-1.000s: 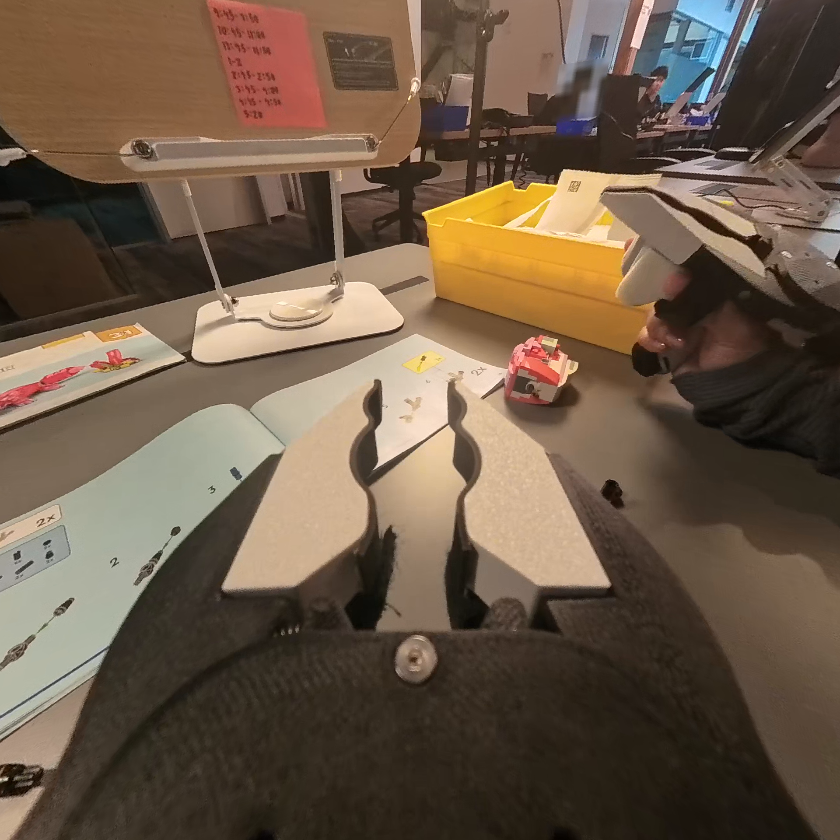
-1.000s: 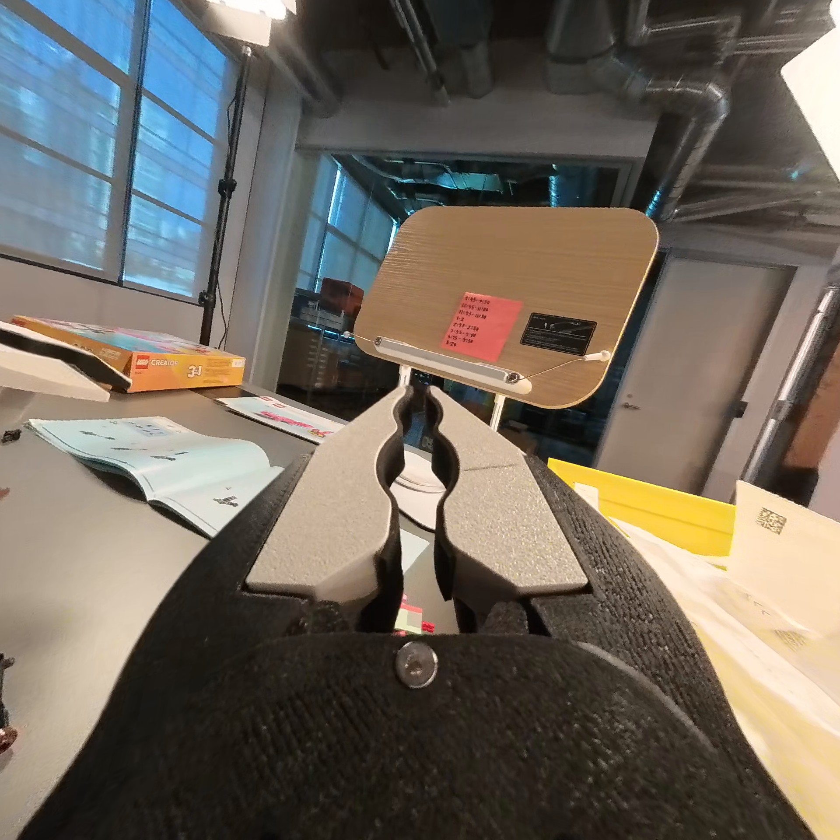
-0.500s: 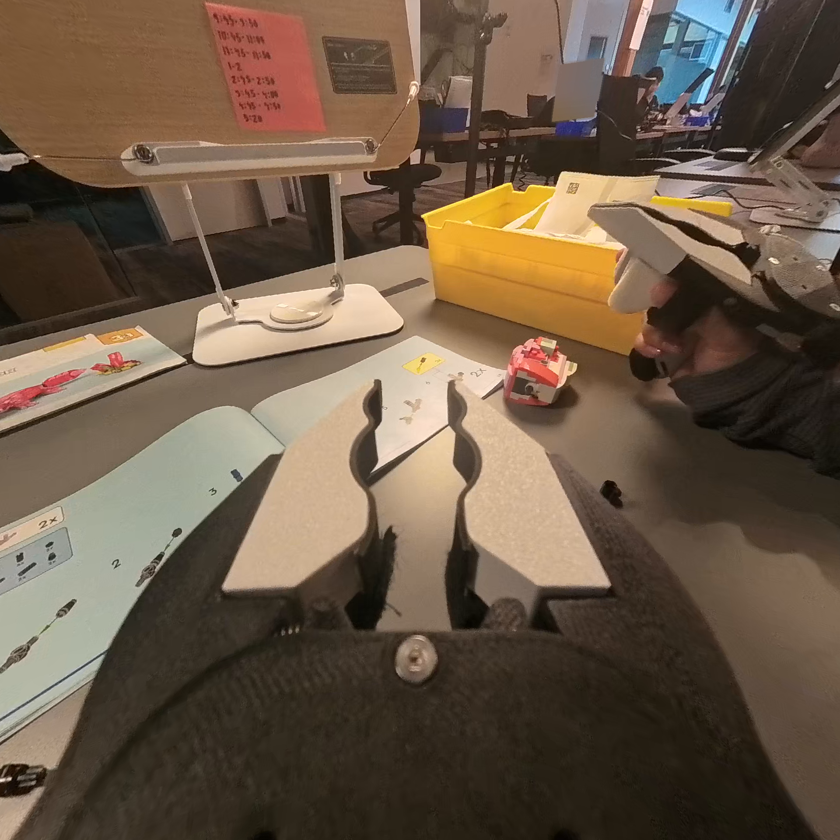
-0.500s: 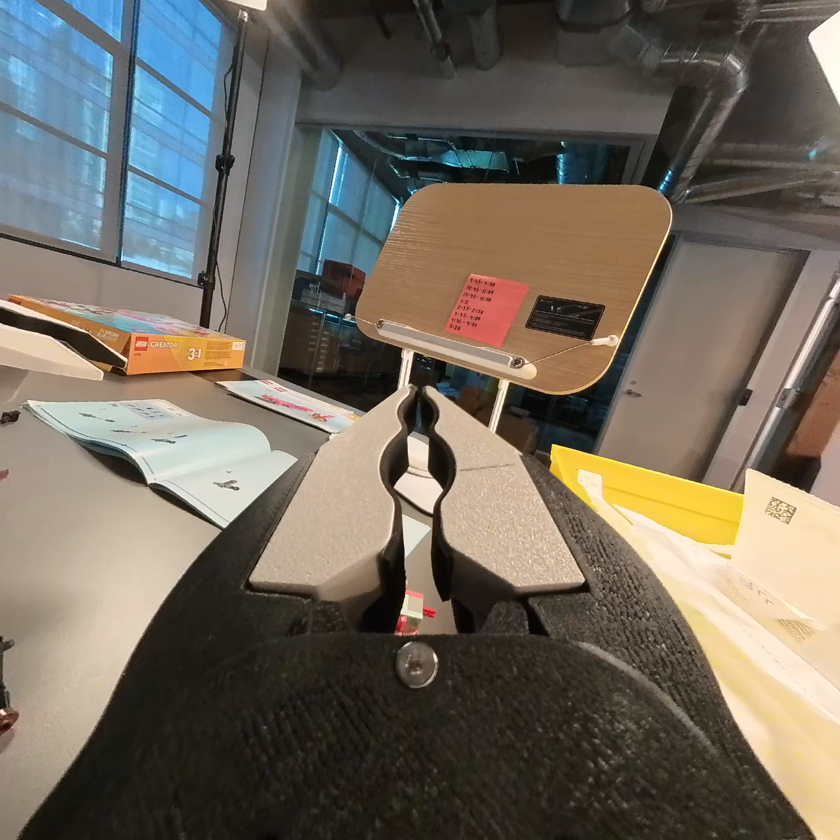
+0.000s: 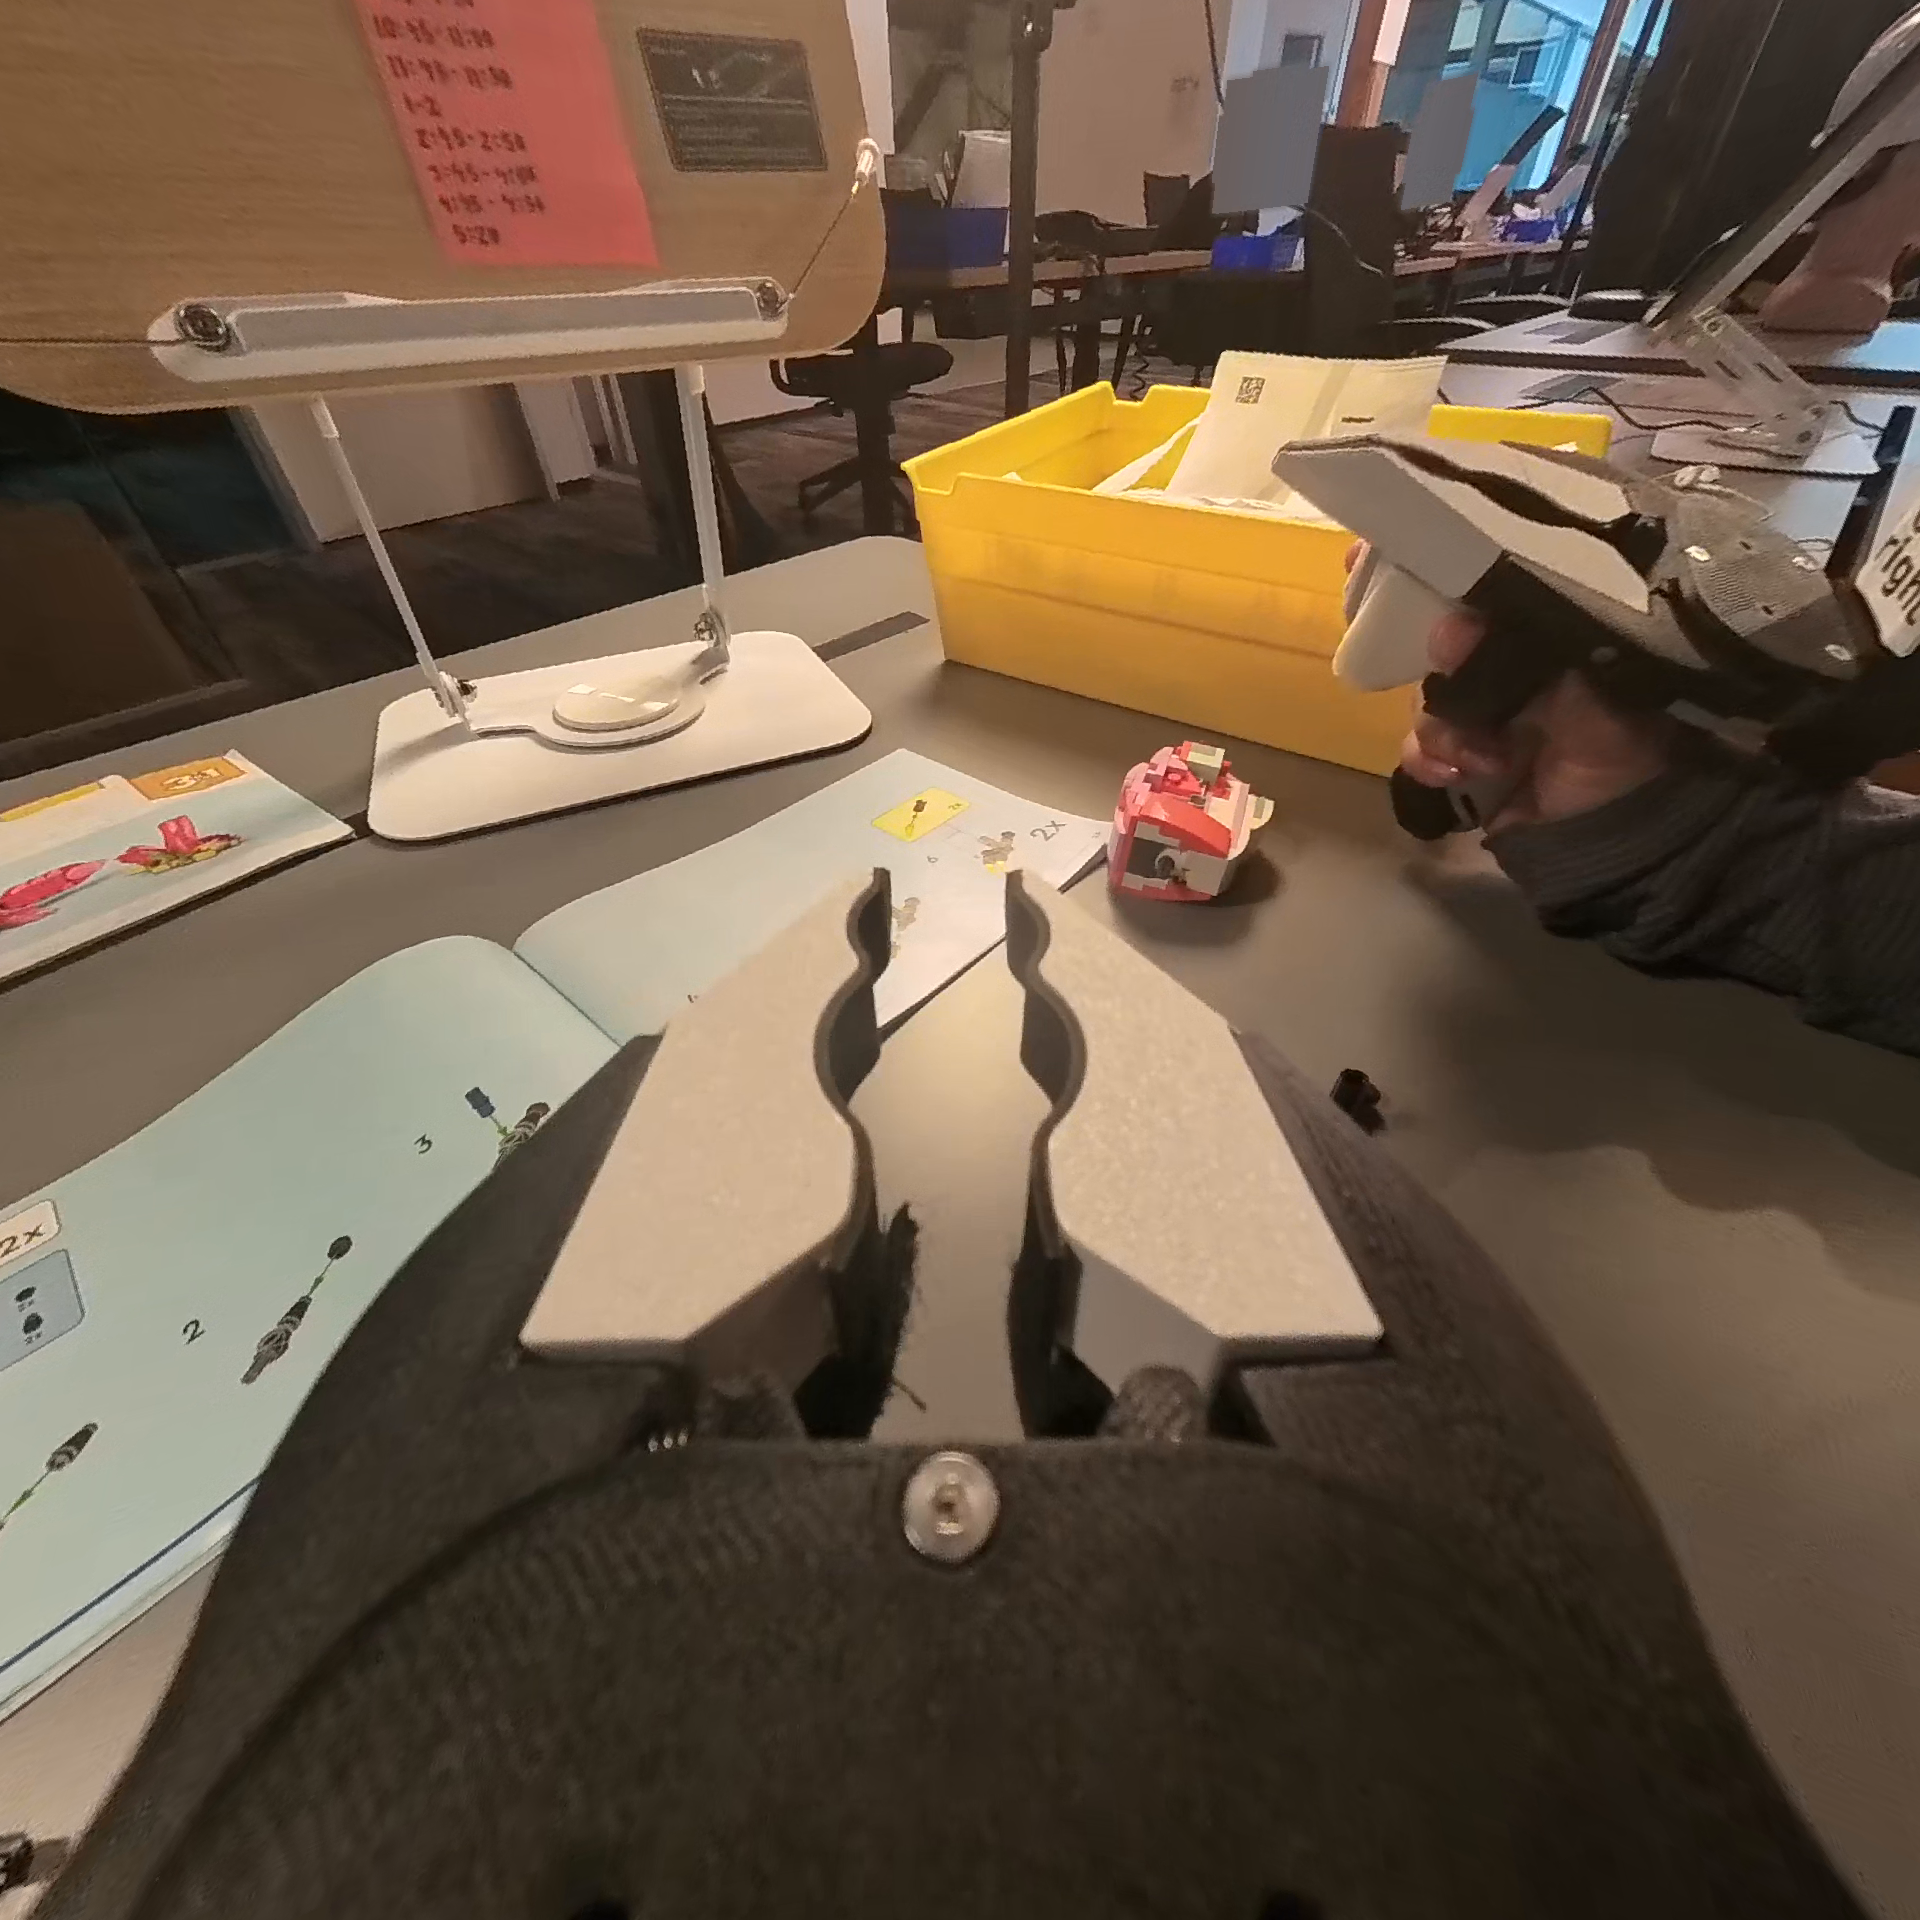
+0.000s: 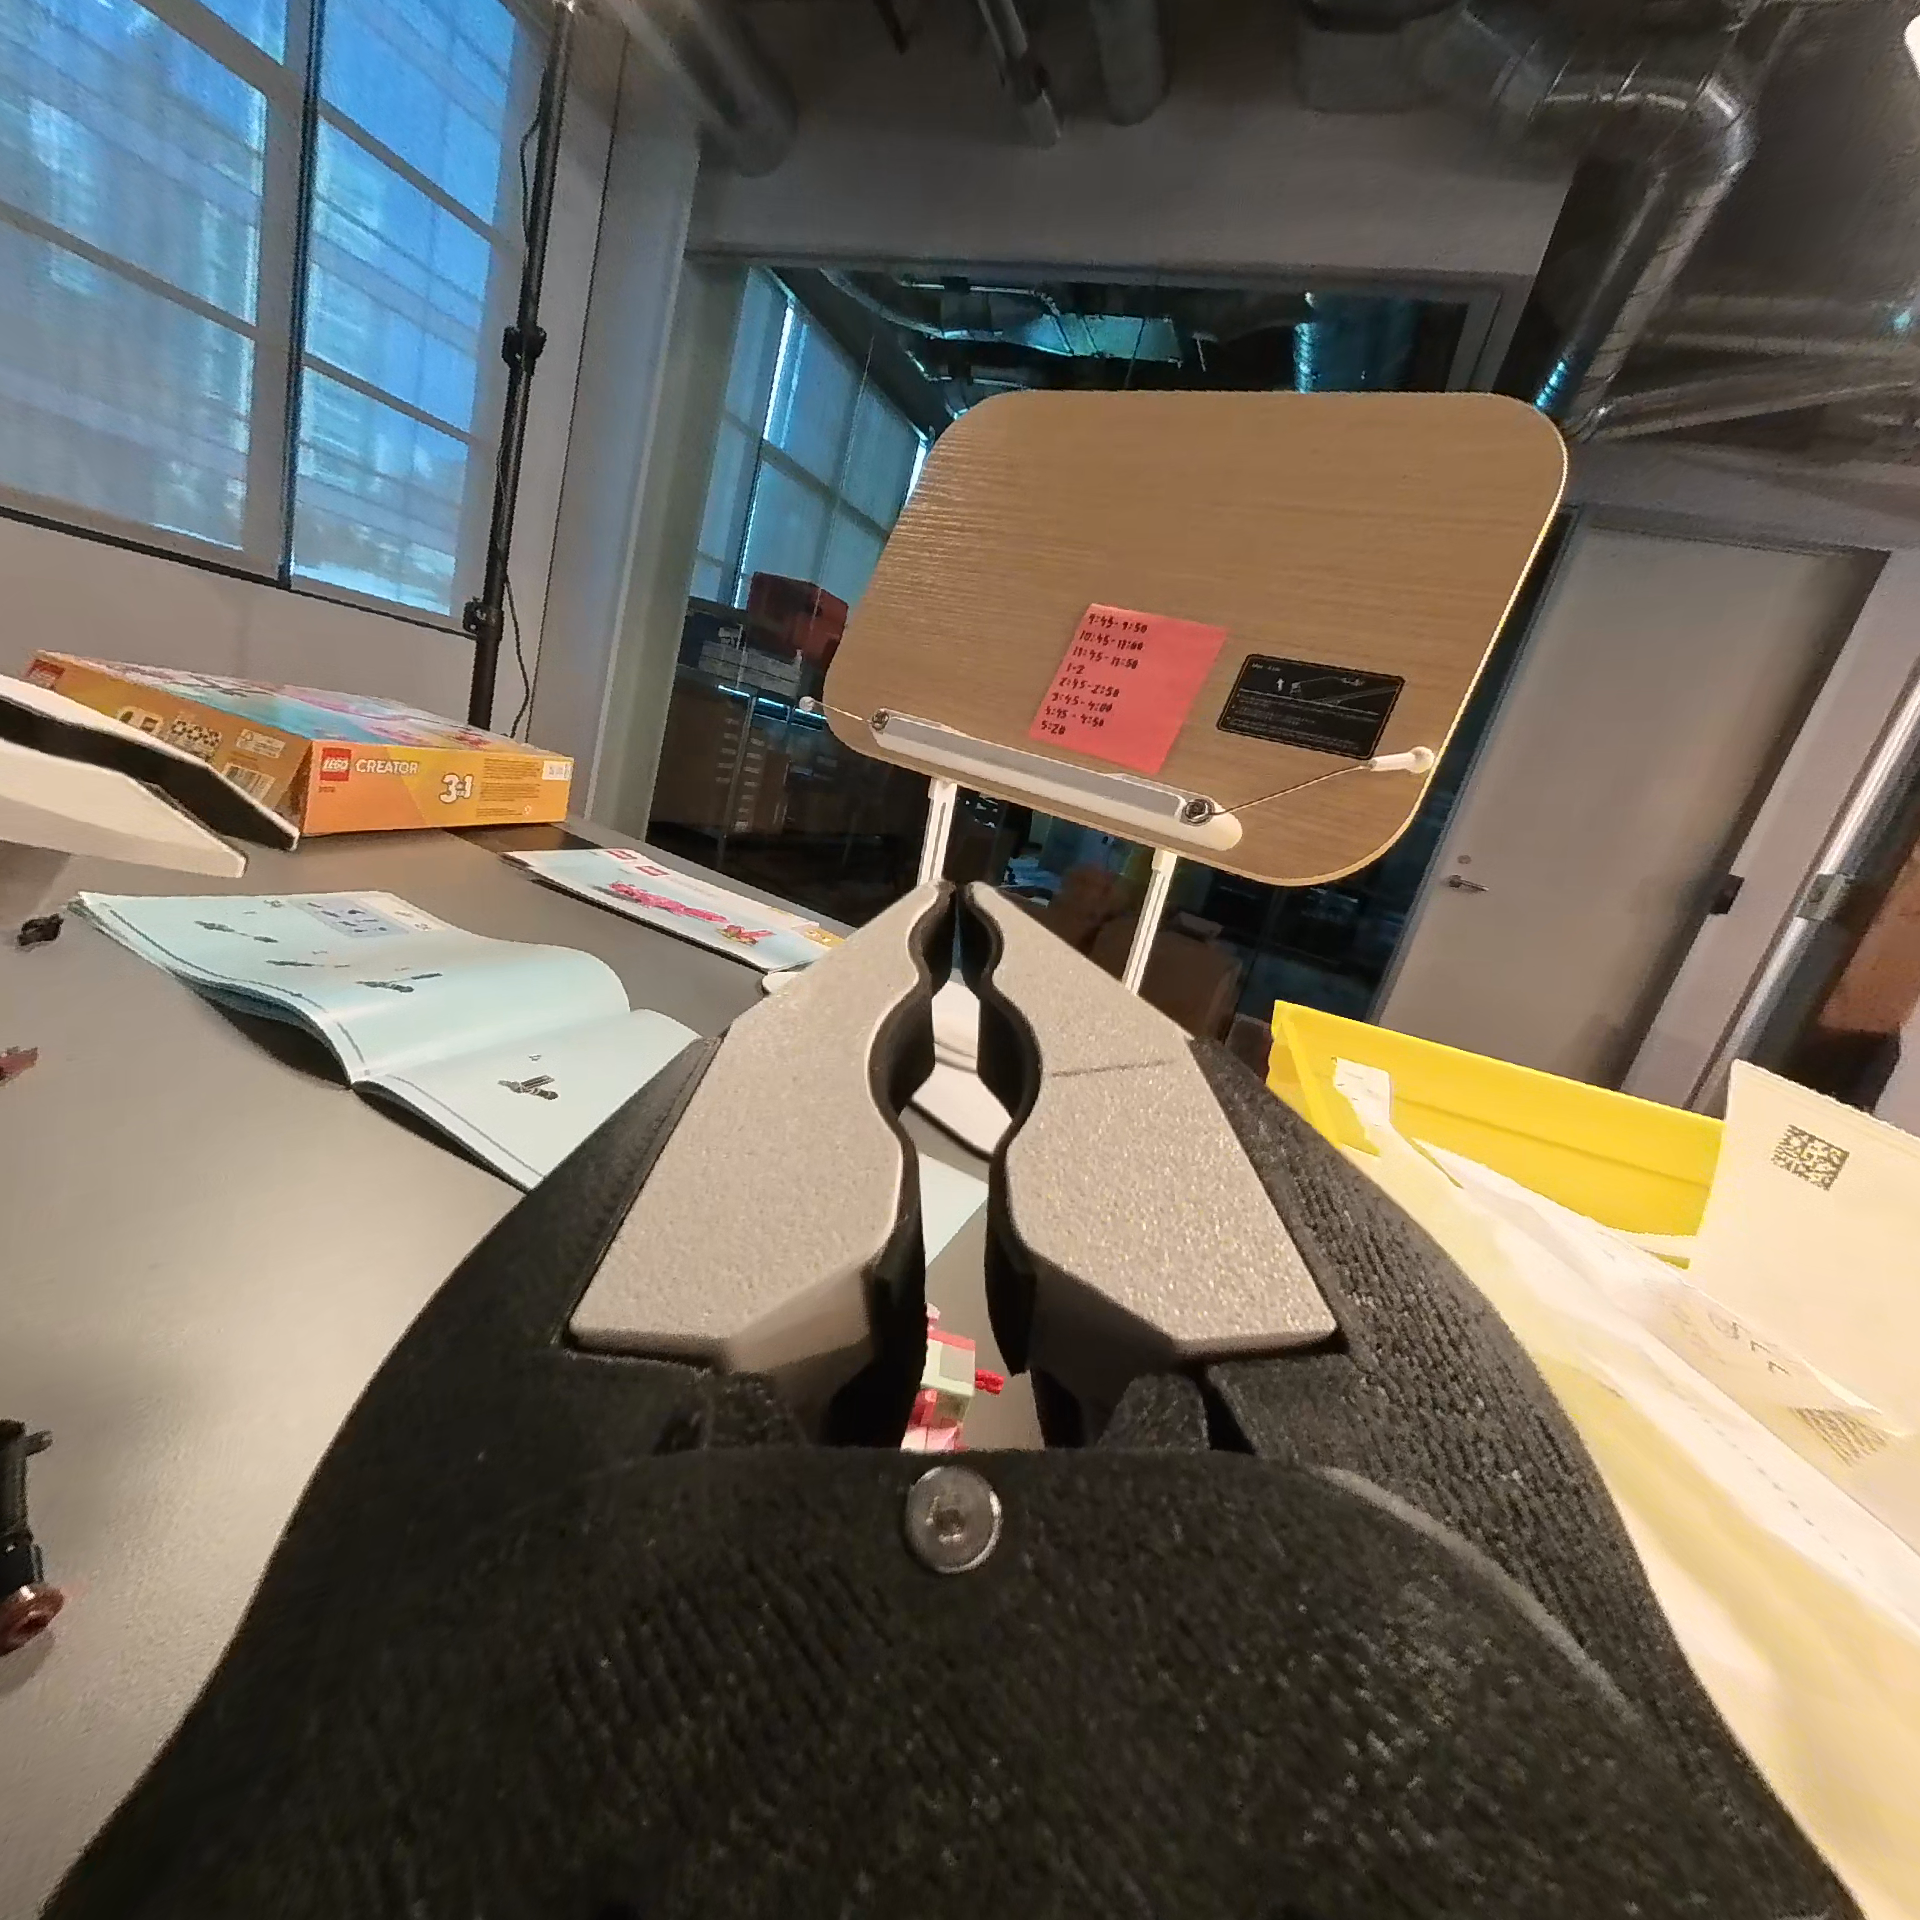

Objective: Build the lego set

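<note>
While the left gripper hovers part-open and bare above the pale-blue open instruction booklet, a small red-and-pink brick model sits just right of its fingertips, and the right gripper is closed on nothing before the tilted wooden book stand.

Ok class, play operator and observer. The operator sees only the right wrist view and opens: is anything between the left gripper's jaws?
Observer: No, the left gripper is open, nothing between its jaws.
Operator: Where does the brick model stand?
Observer: The red-and-pink brick model stands on the table, just right of the open booklet's corner.
Operator: What carries my gripper?
Observer: A hand grips the right gripper's handle, before the yellow bin.
</note>
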`<state>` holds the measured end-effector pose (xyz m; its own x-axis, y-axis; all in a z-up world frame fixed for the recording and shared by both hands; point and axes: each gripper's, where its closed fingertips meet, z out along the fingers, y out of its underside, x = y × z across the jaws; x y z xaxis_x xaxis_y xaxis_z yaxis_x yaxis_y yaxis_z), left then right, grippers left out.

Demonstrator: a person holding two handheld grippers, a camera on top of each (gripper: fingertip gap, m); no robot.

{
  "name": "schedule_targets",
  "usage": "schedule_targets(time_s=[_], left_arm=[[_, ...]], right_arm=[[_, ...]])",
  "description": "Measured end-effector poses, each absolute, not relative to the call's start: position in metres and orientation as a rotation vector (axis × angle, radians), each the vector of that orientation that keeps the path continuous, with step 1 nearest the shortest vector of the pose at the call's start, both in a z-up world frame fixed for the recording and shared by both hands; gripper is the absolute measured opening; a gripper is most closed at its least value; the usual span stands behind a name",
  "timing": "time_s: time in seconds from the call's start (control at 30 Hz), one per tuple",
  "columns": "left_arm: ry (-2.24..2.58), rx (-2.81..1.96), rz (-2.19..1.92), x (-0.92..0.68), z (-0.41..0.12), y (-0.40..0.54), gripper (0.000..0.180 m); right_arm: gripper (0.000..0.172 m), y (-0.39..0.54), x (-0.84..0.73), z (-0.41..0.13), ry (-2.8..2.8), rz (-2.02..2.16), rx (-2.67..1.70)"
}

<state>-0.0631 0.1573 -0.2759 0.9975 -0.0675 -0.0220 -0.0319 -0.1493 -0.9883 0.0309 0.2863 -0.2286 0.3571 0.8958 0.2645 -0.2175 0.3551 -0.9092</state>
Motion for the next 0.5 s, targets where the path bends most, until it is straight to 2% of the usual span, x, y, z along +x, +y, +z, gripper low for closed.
schedule_targets(time_s=[0.5], left_arm=[[0.084,-1.732,-0.025,-0.0618,-0.2779,0.1583,0.021]], right_arm=[[0.000,0.2845,0.0274,-0.2321,-0.936,0.876,-0.923]])
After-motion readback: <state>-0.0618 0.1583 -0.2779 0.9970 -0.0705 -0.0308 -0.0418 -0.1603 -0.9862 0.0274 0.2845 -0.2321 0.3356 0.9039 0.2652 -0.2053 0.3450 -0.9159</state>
